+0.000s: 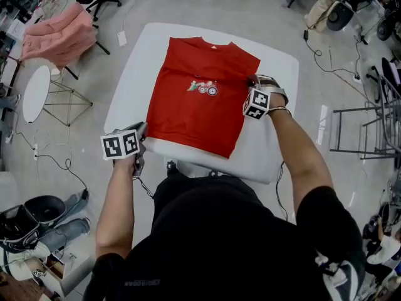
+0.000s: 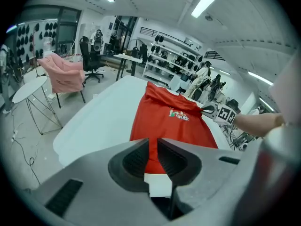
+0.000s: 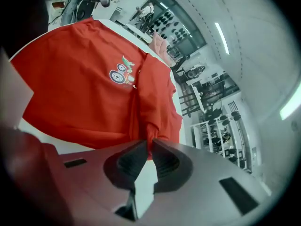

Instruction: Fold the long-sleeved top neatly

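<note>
Our right gripper (image 1: pixel 251 81) clamps a pinch of the red long-sleeved fabric top (image 1: pixel 200 111) at its 3 o'clock edge. Our left gripper (image 1: pixel 143 130), slightly apart, straddles the 7 o'clock hem corner on the white padded counter (image 1: pixel 135 86).

The red long-sleeved top (image 1: pixel 197 99) is lying flat, front up, on the white table (image 1: pixel 276 149). Its collar is facing away from the person and its hem is nearest. A small wheeled graphic is showing on the chest. The right edge is bunching up where the right gripper (image 1: pixel 253 81) is pinching it.
</note>
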A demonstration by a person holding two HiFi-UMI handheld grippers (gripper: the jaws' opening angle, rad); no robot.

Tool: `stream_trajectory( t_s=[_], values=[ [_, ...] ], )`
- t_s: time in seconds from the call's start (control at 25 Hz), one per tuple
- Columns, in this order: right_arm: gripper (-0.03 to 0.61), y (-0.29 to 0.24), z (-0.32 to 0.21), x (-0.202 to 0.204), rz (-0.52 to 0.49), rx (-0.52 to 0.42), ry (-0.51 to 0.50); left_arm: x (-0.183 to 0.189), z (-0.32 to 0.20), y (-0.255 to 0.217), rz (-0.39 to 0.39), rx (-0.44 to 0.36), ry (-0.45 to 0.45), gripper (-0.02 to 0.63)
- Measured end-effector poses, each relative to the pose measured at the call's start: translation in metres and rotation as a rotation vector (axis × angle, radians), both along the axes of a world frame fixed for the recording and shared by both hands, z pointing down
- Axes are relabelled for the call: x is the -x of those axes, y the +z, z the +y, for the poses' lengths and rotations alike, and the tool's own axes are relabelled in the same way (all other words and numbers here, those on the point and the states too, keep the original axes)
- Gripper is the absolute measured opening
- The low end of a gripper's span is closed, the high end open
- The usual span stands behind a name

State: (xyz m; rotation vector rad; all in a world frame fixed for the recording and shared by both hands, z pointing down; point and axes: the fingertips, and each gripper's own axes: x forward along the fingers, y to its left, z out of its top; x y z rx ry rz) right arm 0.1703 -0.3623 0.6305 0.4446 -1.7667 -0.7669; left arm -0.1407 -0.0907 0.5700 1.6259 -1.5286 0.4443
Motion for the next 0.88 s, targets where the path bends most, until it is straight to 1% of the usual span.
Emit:
stream_trajectory(
  t_s=[0.24,0.32,0.48,0.52,0.64,0.76,0.88],
  values=[
    [0.031,0.014,0.001,-0.012,-0.048,0.088,0.1,-0.004,0.002,0.003,-0.006,0.015,0.0,0.055],
    [0.038,0.013,0.0,-0.014,-0.082,0.108,0.135,-0.005,0.0,0.005,-0.019,0.013,0.009,0.055],
    [0.139,-0.001,0.007,-0.014,-0.15,0.141,0.193,0.004,-0.004,0.007,-0.073,0.014,0.037,0.055],
    [0.149,-0.006,0.012,-0.015,-0.165,0.149,0.206,0.008,-0.005,0.008,-0.09,0.017,0.05,0.055],
    [0.146,-0.02,0.037,-0.02,-0.23,0.17,0.245,0.019,-0.007,0.013,-0.151,0.024,0.122,0.056],
    [0.128,-0.031,0.072,-0.025,-0.311,0.217,0.29,0.019,-0.008,0.022,-0.188,0.015,0.25,0.07],
    [0.112,-0.041,0.113,-0.031,-0.404,0.28,0.369,0.019,-0.009,0.028,-0.222,-0.007,0.362,0.08]
  ],
)
